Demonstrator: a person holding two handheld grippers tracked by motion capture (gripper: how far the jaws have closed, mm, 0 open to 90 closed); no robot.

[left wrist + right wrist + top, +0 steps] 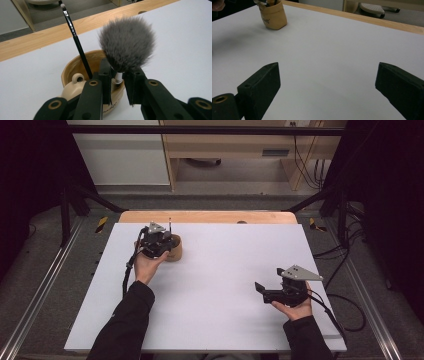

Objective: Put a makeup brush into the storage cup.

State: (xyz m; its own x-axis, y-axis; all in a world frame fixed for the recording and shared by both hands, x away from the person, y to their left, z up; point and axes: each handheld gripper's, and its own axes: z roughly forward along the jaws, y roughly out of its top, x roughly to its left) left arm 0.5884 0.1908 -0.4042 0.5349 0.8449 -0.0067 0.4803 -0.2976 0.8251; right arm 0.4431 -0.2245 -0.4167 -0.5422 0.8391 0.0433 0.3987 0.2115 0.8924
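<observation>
Left gripper (pixel 117 82) is clamped on my fluffy brush (pixel 127 43) by its white handle, just above the tan cup (pixel 75 67); risk is tipping that light cup or knocking the thin brush (pixel 75 37) leaning inside if I drop off-centre.

White surface (pixel 210 285) lies bare across the middle, with a strip of wood edge (pixel 207 216) along its far side. Beyond that, grey floor (pixel 210 200) and a pale wooden shelf unit (pixel 230 145) against the back. Black cables (pixel 305 165) hang at its right end. Yellow-black tape marks (pixel 101 224) sit on the floor by the far-left corner, beside dark frame struts (pixel 65 210).
</observation>
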